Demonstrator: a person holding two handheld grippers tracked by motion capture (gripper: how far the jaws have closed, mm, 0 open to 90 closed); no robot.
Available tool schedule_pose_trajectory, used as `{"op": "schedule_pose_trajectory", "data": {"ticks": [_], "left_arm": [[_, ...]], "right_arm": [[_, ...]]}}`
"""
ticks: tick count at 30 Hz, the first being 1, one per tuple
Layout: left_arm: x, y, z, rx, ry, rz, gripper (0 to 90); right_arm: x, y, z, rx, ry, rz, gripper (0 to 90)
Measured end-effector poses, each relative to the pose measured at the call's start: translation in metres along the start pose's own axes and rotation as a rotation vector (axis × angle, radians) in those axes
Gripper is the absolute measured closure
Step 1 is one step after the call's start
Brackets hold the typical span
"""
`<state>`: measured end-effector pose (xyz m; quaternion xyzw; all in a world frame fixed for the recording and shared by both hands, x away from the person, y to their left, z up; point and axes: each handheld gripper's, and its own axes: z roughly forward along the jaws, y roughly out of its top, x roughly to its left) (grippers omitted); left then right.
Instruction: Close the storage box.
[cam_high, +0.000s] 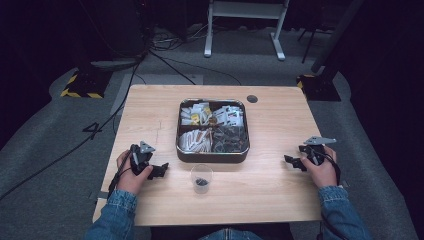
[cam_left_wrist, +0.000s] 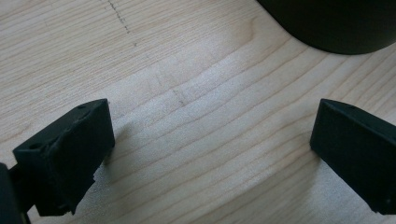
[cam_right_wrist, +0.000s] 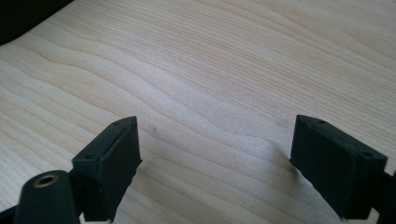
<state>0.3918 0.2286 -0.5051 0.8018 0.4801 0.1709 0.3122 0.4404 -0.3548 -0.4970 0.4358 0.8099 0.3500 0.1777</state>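
Two grippers rest low on the wooden table (cam_high: 150, 107), one at each side of the work, and neither holds anything. The left gripper (cam_high: 159, 170) sits just left of the clear plastic cup (cam_high: 201, 178), its jaws spread wide over bare wood in its own view, with the dark rounded corner of the tray (cam_left_wrist: 336, 28) ahead of them. The right gripper (cam_high: 292, 161) lies well apart from the cup, off the tray's right side, jaws likewise wide with only wood grain between them.

The cup stands upright near the person's edge of the table, just in front of the metal compartment tray (cam_high: 212, 156), with a small dark thing at its bottom; what it is I cannot tell. The tray's four compartments hold what look like small sachets (cam_high: 196, 114), pale ones at the left and darker ones at the right. Placing the cup so close to the tray probably keeps each carry short.
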Motion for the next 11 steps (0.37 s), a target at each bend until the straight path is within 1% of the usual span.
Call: {"op": "schedule_pose_trajectory", "data": {"ticks": [2,3,4,7,8,11], "left_arm": [[0.000,0.000,0.000,0.000,0.000,0.000,0.2],[0.000,0.000,0.000,0.000,0.000,0.000,0.2],[0.000,0.000,0.000,0.000,0.000,0.000,0.2],[0.000,0.000,0.000,0.001,0.001,-0.002,0.2],[-0.001,0.000,0.000,0.002,-0.001,-0.003,0.2],[-0.001,-0.001,-0.001,0.001,-0.001,-0.002,0.2]], "right_arm": [[0.001,0.000,0.000,-0.003,-0.006,-0.005,16.2],[0.001,0.000,0.001,0.009,-0.014,-0.014,16.2],[0.002,-0.001,0.003,0.016,-0.022,-0.014,13.5],[0.002,-0.002,0.008,-0.003,-0.036,0.001,7.3],[0.002,-0.001,0.009,0.000,-0.042,0.004,5.7],[0.002,0.001,0.011,0.012,-0.039,0.003,1.6]]}}
